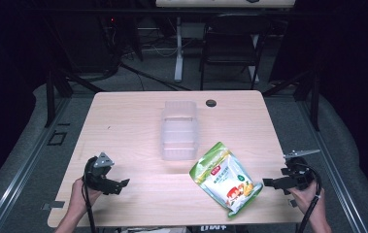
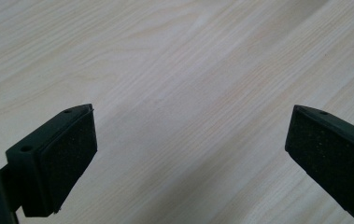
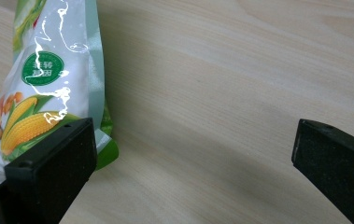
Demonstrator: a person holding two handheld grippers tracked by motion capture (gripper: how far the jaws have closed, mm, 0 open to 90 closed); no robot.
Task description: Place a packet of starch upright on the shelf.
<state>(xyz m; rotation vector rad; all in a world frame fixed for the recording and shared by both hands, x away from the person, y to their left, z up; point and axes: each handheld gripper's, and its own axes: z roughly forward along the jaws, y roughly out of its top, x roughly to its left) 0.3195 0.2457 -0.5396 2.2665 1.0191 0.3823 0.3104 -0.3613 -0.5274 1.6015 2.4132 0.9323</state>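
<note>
Corn bag (image 1: 225, 177) lies flat near tabletop's (image 1: 123, 126) front right edge, clear tub (image 1: 178, 130) mid-table behind it; right gripper (image 1: 269, 183) just beside bag, left gripper (image 1: 123, 184) front left, both 2 wide open, empty

Dark room, black chair (image 1: 230, 41) behind

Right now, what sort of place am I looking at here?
Probably a lab or recording workspace: a light wooden table inside a dark frame, a person's two handheld grippers, left gripper and right gripper, and cabled desks behind.
</note>
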